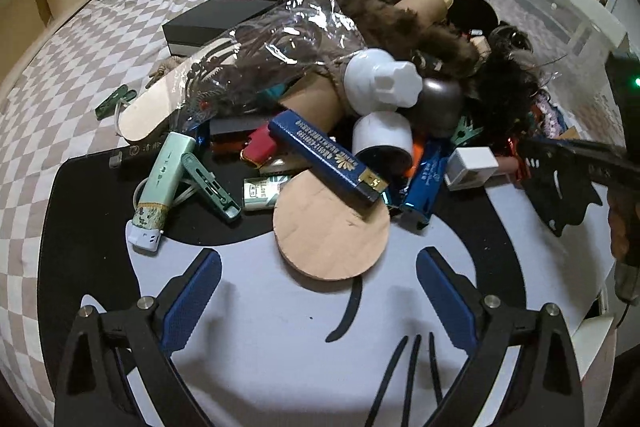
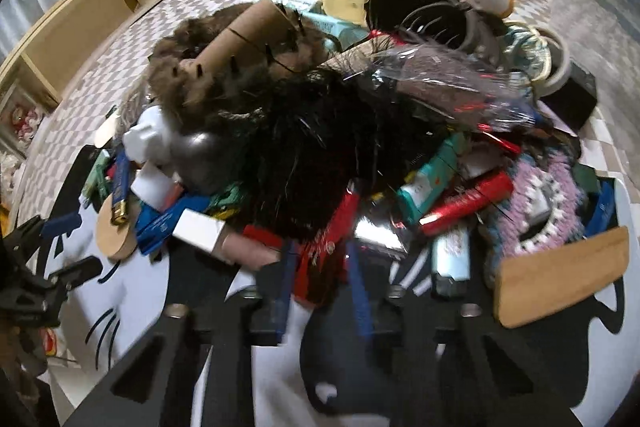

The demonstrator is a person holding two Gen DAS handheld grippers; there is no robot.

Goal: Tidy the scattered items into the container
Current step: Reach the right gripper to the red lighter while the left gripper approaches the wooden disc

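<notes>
A heap of small items lies on a black-and-white cat-face mat [image 1: 280, 327] on the bed. In the left wrist view I see a round cardboard disc [image 1: 330, 229], a blue lighter [image 1: 326, 155], a mint green lighter [image 1: 160, 183], a green clip [image 1: 210, 185] and a white cap [image 1: 382, 83]. My left gripper [image 1: 318, 293] is open and empty, just short of the disc. My right gripper [image 2: 322, 267] has its fingers closed around a red item [image 2: 320, 259] at the near edge of the heap; it also shows at the right of the left wrist view [image 1: 532, 151]. A clear plastic container [image 1: 548, 7] stands at the far right.
A black box [image 1: 212, 23], brown fur [image 1: 400, 15], a cardboard tube [image 2: 240, 43], black feathers [image 2: 316, 147], a pink knitted piece [image 2: 536, 203] and a wooden piece [image 2: 560, 275] crowd the heap. A wooden shelf [image 2: 100, 15] runs along the bed's left side.
</notes>
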